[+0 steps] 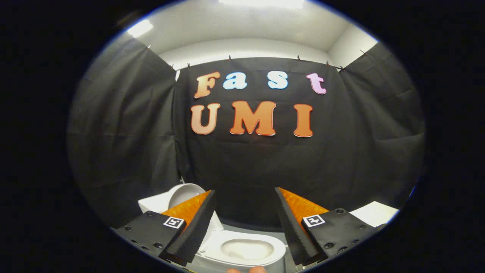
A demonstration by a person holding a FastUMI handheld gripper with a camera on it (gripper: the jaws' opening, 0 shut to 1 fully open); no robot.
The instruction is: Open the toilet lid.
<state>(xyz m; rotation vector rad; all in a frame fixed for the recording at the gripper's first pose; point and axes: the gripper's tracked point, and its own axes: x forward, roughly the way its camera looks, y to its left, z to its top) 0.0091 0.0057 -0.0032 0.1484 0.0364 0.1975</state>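
Two fingers of the gripper stand wide apart and hold nothing. Between them, lower down, sits the white toilet (its bowl shows). The toilet lid stands up behind the left finger.

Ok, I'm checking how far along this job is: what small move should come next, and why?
Probably just draw the gripper back and away. The toilet lid already seems raised, standing beyond one finger, and the bowl lies uncovered below the gap between the fingers, which are spread open and hold nothing.
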